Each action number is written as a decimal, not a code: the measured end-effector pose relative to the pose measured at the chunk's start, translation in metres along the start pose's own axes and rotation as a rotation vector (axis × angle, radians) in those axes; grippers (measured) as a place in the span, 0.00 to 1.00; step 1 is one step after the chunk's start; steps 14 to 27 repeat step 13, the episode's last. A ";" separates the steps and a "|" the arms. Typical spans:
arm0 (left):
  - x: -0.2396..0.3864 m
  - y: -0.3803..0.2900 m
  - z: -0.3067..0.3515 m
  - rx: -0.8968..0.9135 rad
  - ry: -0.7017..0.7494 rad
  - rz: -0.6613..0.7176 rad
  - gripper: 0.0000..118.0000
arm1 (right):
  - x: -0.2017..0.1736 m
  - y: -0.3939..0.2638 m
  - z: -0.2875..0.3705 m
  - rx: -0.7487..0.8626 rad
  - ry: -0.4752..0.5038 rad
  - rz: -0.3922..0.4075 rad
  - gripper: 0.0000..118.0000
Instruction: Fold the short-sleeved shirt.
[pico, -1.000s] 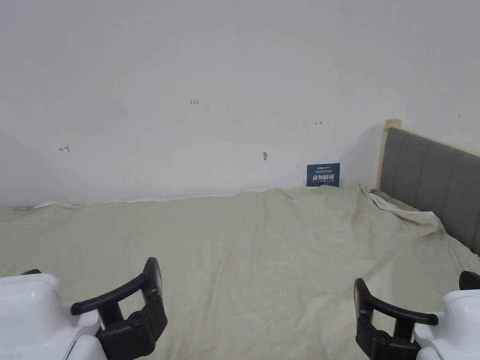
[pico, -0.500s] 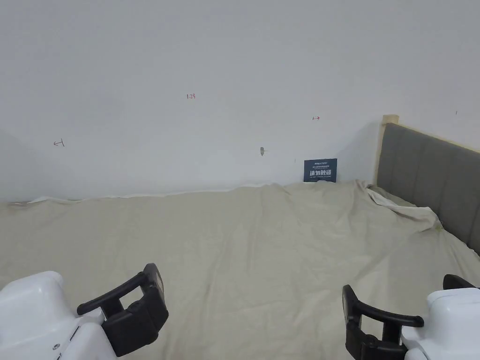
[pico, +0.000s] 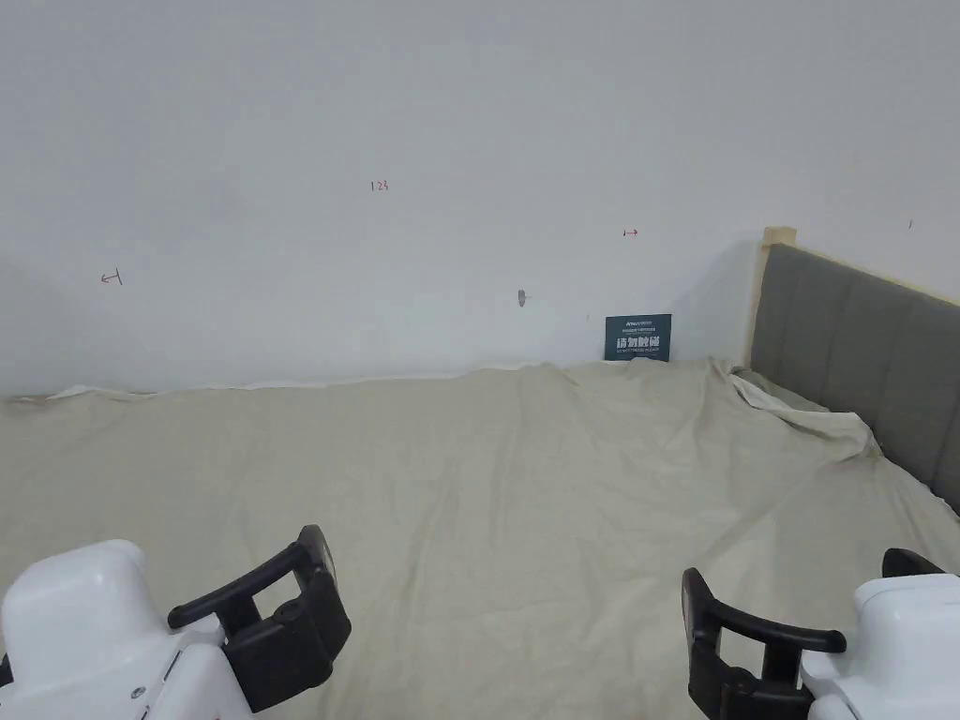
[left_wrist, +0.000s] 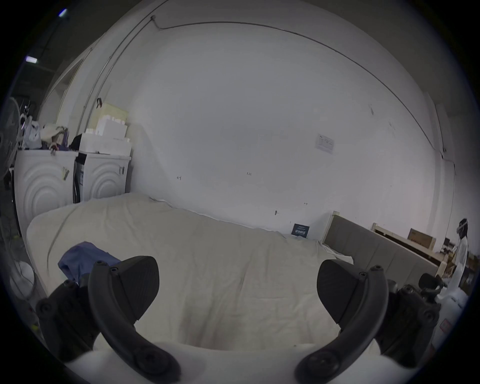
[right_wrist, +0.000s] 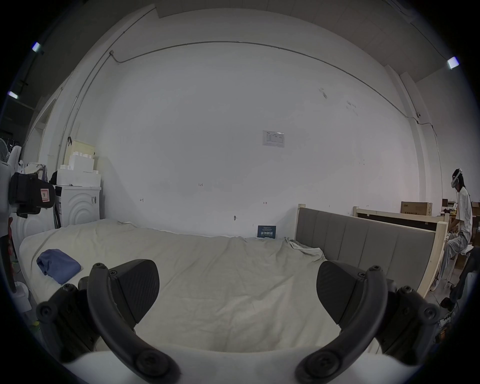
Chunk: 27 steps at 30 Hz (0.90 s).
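Observation:
A blue shirt (left_wrist: 85, 257) lies in a compact bundle near the left end of the bed (right_wrist: 58, 265), on the beige sheet (pico: 487, 487). My left gripper (left_wrist: 237, 283) hovers open over the near part of the bed, with the shirt just beyond its left jaw. One of its black fingers (pico: 309, 572) shows at the lower left of the head view. My right gripper (right_wrist: 237, 283) is open too, low at the right (pico: 797, 581), far from the shirt. Neither gripper holds anything.
A grey padded headboard (pico: 862, 356) closes the bed's right end, and a white wall runs along the back with a small dark sign (pico: 637, 337). White washing machines (left_wrist: 98, 179) stand past the left end. A person (right_wrist: 463, 215) is far off to the right.
The head camera has shifted a little. Both grippers stay open and low over the near bed; the right one has drifted slightly left, and more of the left one's white body shows.

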<state>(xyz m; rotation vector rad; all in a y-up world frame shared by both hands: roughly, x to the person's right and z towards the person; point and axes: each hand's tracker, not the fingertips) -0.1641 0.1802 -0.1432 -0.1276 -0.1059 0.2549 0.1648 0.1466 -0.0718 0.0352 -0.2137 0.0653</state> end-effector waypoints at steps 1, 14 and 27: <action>0.000 0.000 -0.001 -0.001 0.006 -0.002 1.00 | 0.000 0.000 0.000 0.000 0.000 0.000 1.00; -0.010 0.001 -0.005 -0.029 0.051 -0.003 1.00 | -0.004 -0.001 -0.001 -0.001 0.009 0.020 1.00; -0.010 0.001 -0.005 -0.029 0.051 -0.003 1.00 | -0.004 -0.001 -0.001 -0.001 0.009 0.020 1.00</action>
